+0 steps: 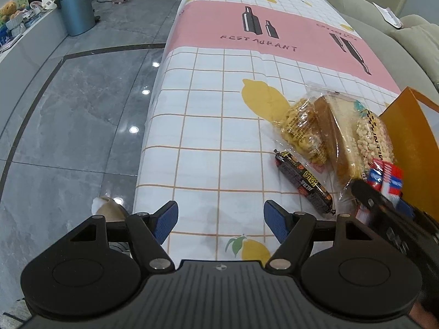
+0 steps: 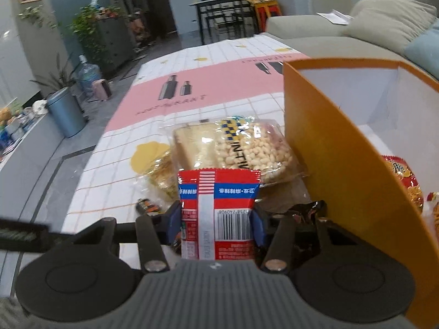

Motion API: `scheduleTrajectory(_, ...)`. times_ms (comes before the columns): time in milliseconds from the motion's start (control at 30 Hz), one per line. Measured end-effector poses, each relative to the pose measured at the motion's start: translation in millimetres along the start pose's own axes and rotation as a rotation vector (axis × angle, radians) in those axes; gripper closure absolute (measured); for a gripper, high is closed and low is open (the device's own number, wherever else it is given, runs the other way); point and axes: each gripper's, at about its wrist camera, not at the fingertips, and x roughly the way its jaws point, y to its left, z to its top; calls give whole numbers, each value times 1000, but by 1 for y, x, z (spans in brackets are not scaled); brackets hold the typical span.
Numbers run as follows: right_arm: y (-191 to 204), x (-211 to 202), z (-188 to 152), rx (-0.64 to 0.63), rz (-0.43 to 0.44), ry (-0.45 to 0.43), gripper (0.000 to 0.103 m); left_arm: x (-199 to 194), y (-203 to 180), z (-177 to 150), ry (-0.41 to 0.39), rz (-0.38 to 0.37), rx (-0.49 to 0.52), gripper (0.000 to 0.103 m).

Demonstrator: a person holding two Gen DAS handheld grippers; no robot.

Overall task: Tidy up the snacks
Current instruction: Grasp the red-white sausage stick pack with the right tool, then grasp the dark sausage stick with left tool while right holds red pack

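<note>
The right gripper is gripping a red, white and blue snack packet, its blue fingers pressing on both sides of the wrapper, which is standing upright between them with its barcode facing the camera. In the left wrist view the same packet is showing at the right edge, held just beside the orange box. The left gripper is hovering over the near end of the counter with its fingers spread wide and nothing between them.

Just beyond the packet, a dark sausage stick is lying on the checked cloth. Behind it a small heap of clear-wrapped snacks is sitting touching one another: a yellow puffed snack bag, a wrapped slice of cake and a bag of pale round puffs lying next to the box wall. A crumpled dark wrapper is lying at the foot of that wall.

Inside the orange box, a red bag of crisps is resting on the white floor. Farther off, the cloth's pink band is crossing the counter, a grey sofa is standing beside it, and a blue bin is standing on the tiled floor.
</note>
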Motion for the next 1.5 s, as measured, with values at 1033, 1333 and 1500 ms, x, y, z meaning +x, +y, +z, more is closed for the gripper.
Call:
scheduleTrajectory(1033, -7, -14, -48, -221, 43, 334, 37, 3, -18, -3, 19, -13, 1, 19)
scheduleTrajectory(1333, -9, -25, -65, -246, 30, 332, 36, 2, -26, -5, 12, -29, 22, 19)
scheduleTrajectory(1500, -21, -29, -62, -142, 3, 266, 57, 6, -40, -8, 23, -47, 46, 19)
